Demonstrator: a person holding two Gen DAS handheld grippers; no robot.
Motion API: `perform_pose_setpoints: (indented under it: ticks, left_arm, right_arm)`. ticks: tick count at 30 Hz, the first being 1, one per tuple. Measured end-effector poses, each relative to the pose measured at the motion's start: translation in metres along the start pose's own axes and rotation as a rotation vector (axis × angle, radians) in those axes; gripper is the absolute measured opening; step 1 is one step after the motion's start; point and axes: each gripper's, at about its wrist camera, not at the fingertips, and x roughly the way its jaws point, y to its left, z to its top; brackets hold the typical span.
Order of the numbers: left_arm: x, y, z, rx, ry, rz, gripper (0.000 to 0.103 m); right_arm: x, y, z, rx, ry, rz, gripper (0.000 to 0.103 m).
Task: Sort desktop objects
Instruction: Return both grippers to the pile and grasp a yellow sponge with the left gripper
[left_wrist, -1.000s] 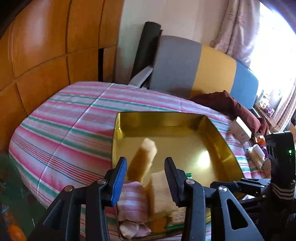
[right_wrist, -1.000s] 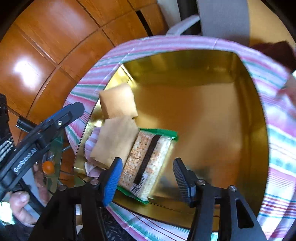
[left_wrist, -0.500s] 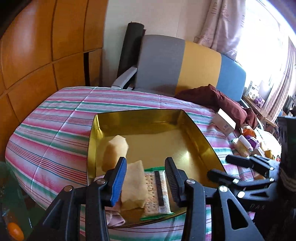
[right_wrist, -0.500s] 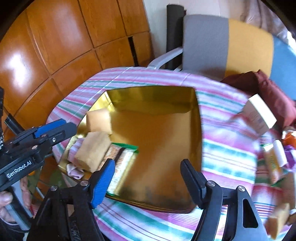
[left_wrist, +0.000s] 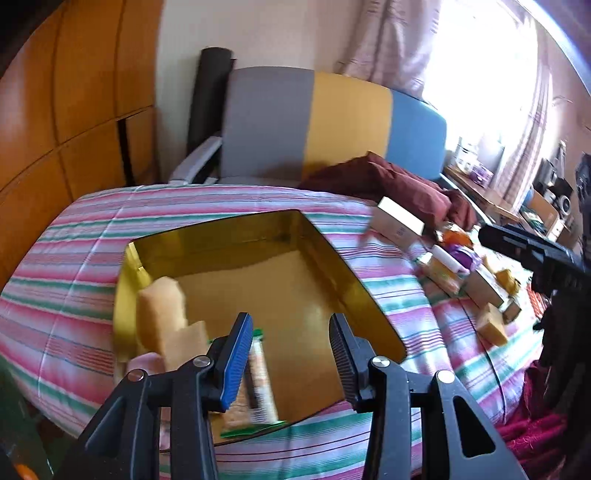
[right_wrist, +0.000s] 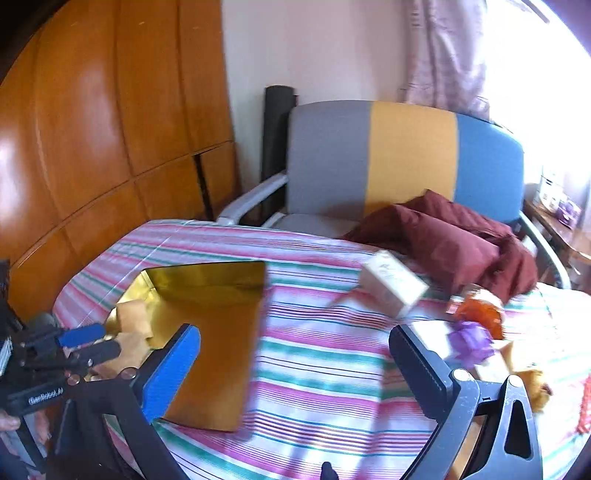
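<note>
A gold tin tray (left_wrist: 314, 240) lies on the striped cloth; it also shows in the right wrist view (right_wrist: 207, 277). In its near-left corner lie two tan sponge blocks (left_wrist: 160, 306), a green-edged cracker packet (left_wrist: 258, 384) and a pink cloth (left_wrist: 146, 363). My left gripper (left_wrist: 286, 354) is open and empty above the tray's near edge. My right gripper (right_wrist: 295, 369) is wide open and empty over the cloth, right of the tray. Loose items lie right of it: a white box (right_wrist: 391, 291), a purple object (right_wrist: 469, 339), an orange object (right_wrist: 480, 314) and a tan sponge (left_wrist: 491, 325).
A grey, yellow and blue chair (right_wrist: 406, 162) stands behind the table with a maroon cloth (right_wrist: 443, 240) on it. Wooden panels (right_wrist: 92, 129) fill the left. A bright window (left_wrist: 480, 74) and a cluttered side desk (left_wrist: 535, 206) are at the right.
Both grippers have pulled back and swung right. The right gripper left the tray and opened wider; it now faces the loose items. The cracker packet stays in the tray.
</note>
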Motion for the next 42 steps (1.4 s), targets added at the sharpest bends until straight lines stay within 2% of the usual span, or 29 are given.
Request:
perform_pose_setpoints:
  ticks: [8, 11, 14, 18, 21, 24, 27, 32, 35, 36, 40, 42]
  left_arm:
    - [0.01, -0.041, 0.004, 0.091, 0.028, -0.104, 0.043]
    - [0.02, -0.057, 0.003, 0.112, 0.063, -0.142, 0.043]
    - [0.031, -0.074, 0.002, 0.136, 0.102, -0.182, 0.043]
    - [0.047, -0.104, 0.002, 0.185, 0.152, -0.239, 0.043]
    - [0.063, -0.134, 0.001, 0.246, 0.183, -0.287, 0.043]
    - [0.083, -0.163, -0.002, 0.306, 0.213, -0.324, 0.044]
    - [0.105, -0.192, -0.004, 0.344, 0.255, -0.371, 0.048]
    - [0.123, -0.242, -0.009, 0.447, 0.263, -0.455, 0.053]
    - [0.127, -0.27, -0.012, 0.495, 0.262, -0.525, 0.069]
    - [0.129, -0.279, -0.012, 0.514, 0.253, -0.538, 0.079]
    - [0.139, -0.301, -0.015, 0.566, 0.271, -0.558, 0.082]
    - [0.146, -0.31, -0.019, 0.602, 0.285, -0.539, 0.083]
  right_arm:
    - [-0.014, -0.097, -0.006, 0.159, 0.096, -0.087, 0.103]
    - [-0.02, -0.144, -0.012, 0.254, 0.155, -0.153, 0.103]
    - [-0.023, -0.195, -0.023, 0.411, 0.19, -0.192, 0.103]
    - [-0.03, -0.252, -0.042, 0.596, 0.156, -0.264, 0.093]
    - [-0.033, -0.281, -0.065, 0.735, 0.108, -0.266, 0.089]
    - [-0.033, -0.294, -0.077, 0.817, 0.119, -0.237, 0.087]
    - [-0.033, -0.291, -0.073, 0.785, 0.116, -0.243, 0.087]
    - [-0.027, -0.284, -0.072, 0.771, 0.145, -0.215, 0.087]
    - [-0.025, -0.293, -0.077, 0.778, 0.165, -0.196, 0.087]
    - [-0.025, -0.296, -0.079, 0.797, 0.163, -0.187, 0.087]
    - [-0.024, -0.304, -0.084, 0.836, 0.169, -0.152, 0.087]
    - [-0.022, -0.304, -0.083, 0.815, 0.179, -0.137, 0.087]
